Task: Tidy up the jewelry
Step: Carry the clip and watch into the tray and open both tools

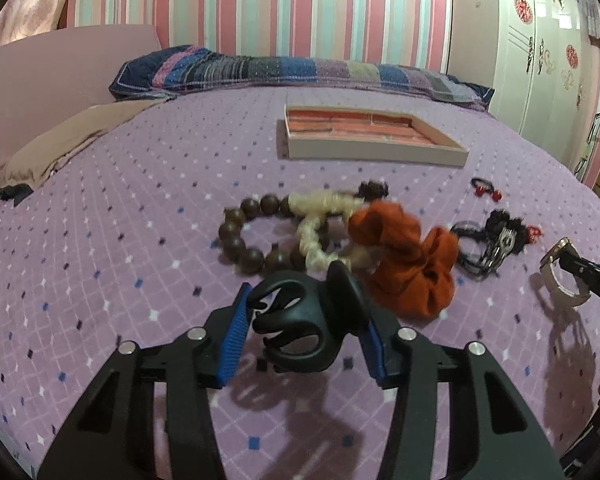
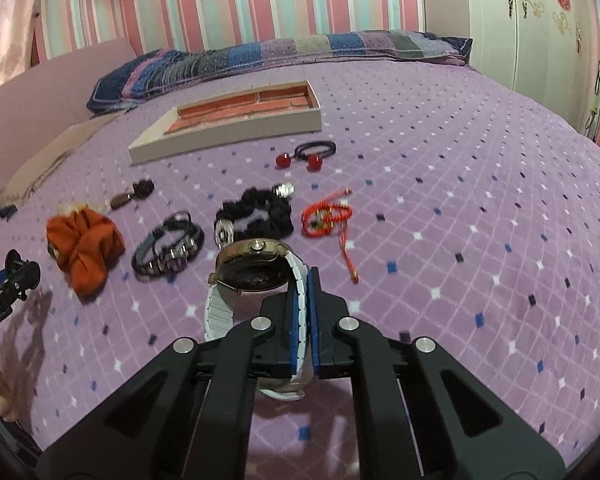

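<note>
Over on the bed (image 1: 100, 240) with the purple diamond-pattern cover, both claws are busy. The left claw (image 1: 304, 320) is clamped on a black hair clip (image 1: 300, 328), holding it just above the cover, blue pads pressing it from both sides. The right claw (image 2: 300, 300) is squeezed tight on the white strap of a gold-cased watch (image 2: 256, 268), with the watch face tipped up in front of it.

Everything else lies spread across the middle of the bed: a brown bead bracelet (image 1: 244, 236) with a cream scrunchie (image 1: 320, 224) lying over it, an orange scrunchie (image 1: 408, 264) touching the cream one, a dark strap bracelet (image 2: 168, 248), a black scrunchie (image 2: 260, 216), a red cord bracelet (image 2: 328, 216) and a black hair tie with two red balls (image 2: 308, 154).

Further back, toward the pillow (image 1: 300, 70) at the head edge, sits the tray (image 2: 224, 132), white walls with an orange-red divided lining. Can't see anything in it from either view.
</note>
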`<state>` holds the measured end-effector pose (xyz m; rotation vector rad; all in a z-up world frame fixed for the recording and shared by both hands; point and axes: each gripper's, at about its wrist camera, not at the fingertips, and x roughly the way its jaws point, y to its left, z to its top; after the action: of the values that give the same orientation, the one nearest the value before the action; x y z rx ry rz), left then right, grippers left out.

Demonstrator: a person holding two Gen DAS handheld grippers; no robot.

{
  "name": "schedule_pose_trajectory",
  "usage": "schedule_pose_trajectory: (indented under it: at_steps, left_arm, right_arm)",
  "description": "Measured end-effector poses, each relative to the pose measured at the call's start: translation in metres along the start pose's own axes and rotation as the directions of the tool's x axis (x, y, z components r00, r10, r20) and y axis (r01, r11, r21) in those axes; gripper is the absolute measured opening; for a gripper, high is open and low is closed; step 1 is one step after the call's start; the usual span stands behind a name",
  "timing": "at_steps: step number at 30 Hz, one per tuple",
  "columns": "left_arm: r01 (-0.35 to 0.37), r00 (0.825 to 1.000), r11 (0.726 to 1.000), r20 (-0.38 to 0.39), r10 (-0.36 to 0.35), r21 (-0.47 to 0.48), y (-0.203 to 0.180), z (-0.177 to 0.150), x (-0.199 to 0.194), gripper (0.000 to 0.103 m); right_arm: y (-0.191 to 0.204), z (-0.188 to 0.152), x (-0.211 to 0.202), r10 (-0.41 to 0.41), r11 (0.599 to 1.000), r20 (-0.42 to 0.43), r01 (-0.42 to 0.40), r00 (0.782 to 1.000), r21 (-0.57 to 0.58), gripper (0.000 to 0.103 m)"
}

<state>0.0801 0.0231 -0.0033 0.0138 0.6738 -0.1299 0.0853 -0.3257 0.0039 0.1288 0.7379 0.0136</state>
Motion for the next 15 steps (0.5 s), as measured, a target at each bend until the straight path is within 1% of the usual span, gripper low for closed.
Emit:
schedule_pose_trajectory:
  at_steps: [3, 5, 7, 10, 15]
  left_arm:
    - [0.013, 1.000, 1.000, 0.012, -0.013, -0.006, -0.001, 0.019, 0.000, 0.049]
    - [0.025, 1.000, 1.000, 0.018, -0.024, -0.011, 0.000, 0.033, 0.002, 0.049]
    - [0.034, 0.999, 0.999, 0.028, -0.034, -0.006, -0.001, 0.056, 0.007, 0.049]
    - [0.058, 0.998, 0.998, 0.029, -0.057, -0.010, 0.000, 0.091, 0.021, 0.049]
    - [0.050, 0.998, 0.999, 0.022, -0.050, 0.004, -0.001, 0.155, 0.064, 0.049]
  right_arm:
    - [-0.001, 0.013, 0.001, 0.010, 1.000, 0.012, -0.011, 1.000, 0.010, 0.005]
    - [-0.001, 0.028, 0.003, 0.023, 0.999, 0.020, -0.024, 1.000, 0.023, 0.005]
    - [-0.001, 0.041, 0.005, 0.034, 0.999, 0.027, -0.034, 0.999, 0.029, 0.005]
    - [0.001, 0.071, 0.016, 0.048, 0.998, 0.042, -0.049, 0.998, 0.032, 0.005]
    - [0.008, 0.132, 0.052, 0.043, 0.999, 0.051, -0.043, 0.998, 0.004, 0.005]
